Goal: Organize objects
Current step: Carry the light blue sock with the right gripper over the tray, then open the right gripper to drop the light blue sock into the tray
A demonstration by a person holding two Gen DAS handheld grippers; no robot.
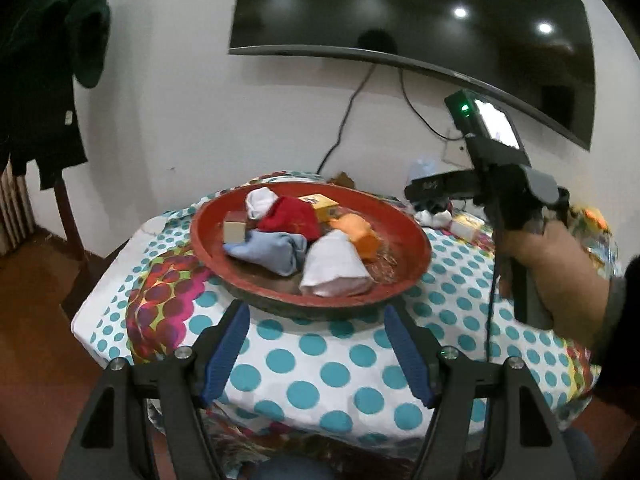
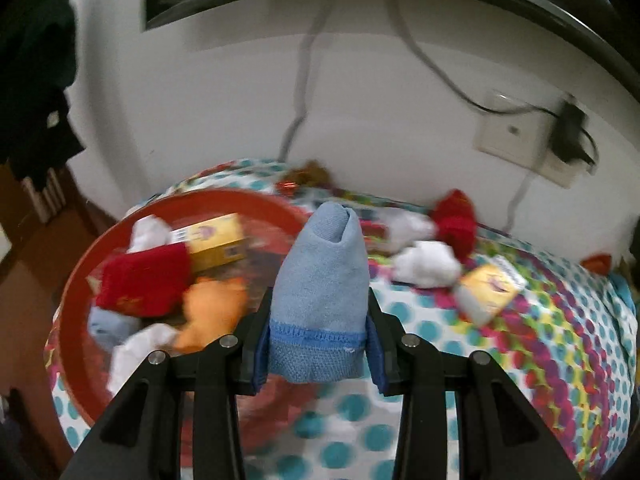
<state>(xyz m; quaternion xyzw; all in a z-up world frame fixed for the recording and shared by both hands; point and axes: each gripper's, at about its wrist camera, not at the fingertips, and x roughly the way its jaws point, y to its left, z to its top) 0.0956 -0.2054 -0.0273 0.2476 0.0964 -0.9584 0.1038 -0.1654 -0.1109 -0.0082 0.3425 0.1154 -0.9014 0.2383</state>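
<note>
Your right gripper (image 2: 318, 344) is clamped on a rolled light-blue sock (image 2: 322, 292); the roll sticks up between the blue pads (image 2: 260, 356), darker blue hem band at pad level. It sits above the near table edge, just right of the red bowl (image 2: 76, 280). Right-wrist view is motion-blurred, so fine detail is soft. Your left gripper (image 1: 316, 344) is released, pads apart with nothing between them, over the polka-dot tablecloth (image 1: 320, 372) just near of the bowl. In the bowl, from the left-wrist view: a red sock (image 1: 290, 216), another light-blue roll (image 1: 272, 250), a white sock roll (image 1: 334, 270) at the near right, a second white one (image 1: 260, 200) at the far side, an orange item (image 1: 358, 232), a yellow box (image 1: 320, 204) and a small beige block (image 1: 234, 232). Loose on the cloth to the right of the bowl, in the right-wrist view: a second red sock (image 2: 454, 222), a white sock (image 2: 426, 264) and another yellow box (image 2: 490, 290). Your right hand (image 1: 560, 268) on its gripper handle shows at the right of the left-wrist view. Dark TV (image 1: 420, 28) on the far wall.
</note>
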